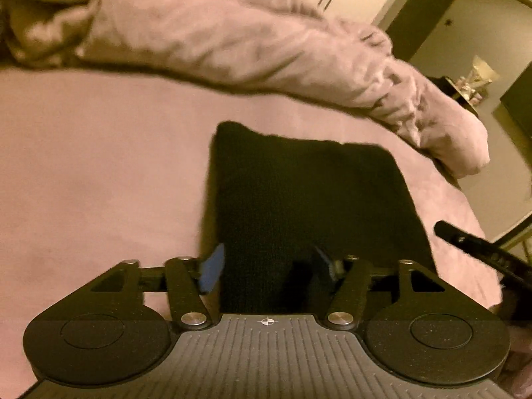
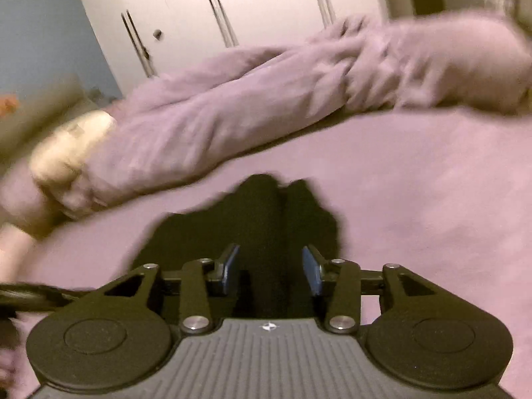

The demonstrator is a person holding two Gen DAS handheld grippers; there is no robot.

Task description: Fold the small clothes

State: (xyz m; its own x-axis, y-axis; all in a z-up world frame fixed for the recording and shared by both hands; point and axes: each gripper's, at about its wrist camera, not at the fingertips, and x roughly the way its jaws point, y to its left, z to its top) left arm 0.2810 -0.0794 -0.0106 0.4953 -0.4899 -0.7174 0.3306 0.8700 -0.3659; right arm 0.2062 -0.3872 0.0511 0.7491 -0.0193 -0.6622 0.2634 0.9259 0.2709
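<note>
A black knit garment (image 1: 299, 193) lies flat on the pink bed sheet (image 1: 99, 166), roughly rectangular, with its near end running under my left gripper (image 1: 268, 264). That gripper's blue pads (image 1: 212, 266) stand well apart, one at the garment's left edge and the other over the cloth. In the right wrist view the same black garment (image 2: 266, 206) shows an uneven far edge and a lengthwise ridge. My right gripper (image 2: 271, 266) hovers over its near end with the pads (image 2: 309, 269) apart and dark cloth showing in the gap. Both views are motion-blurred.
A rumpled pink duvet (image 1: 216, 40) is bunched along the far side of the bed, beside a cream pillow (image 2: 66, 146). White wardrobe doors (image 2: 249, 0) stand behind. The bed's edge (image 1: 465, 199) drops off at the right. A black part of the other gripper (image 1: 465, 242) reaches in there.
</note>
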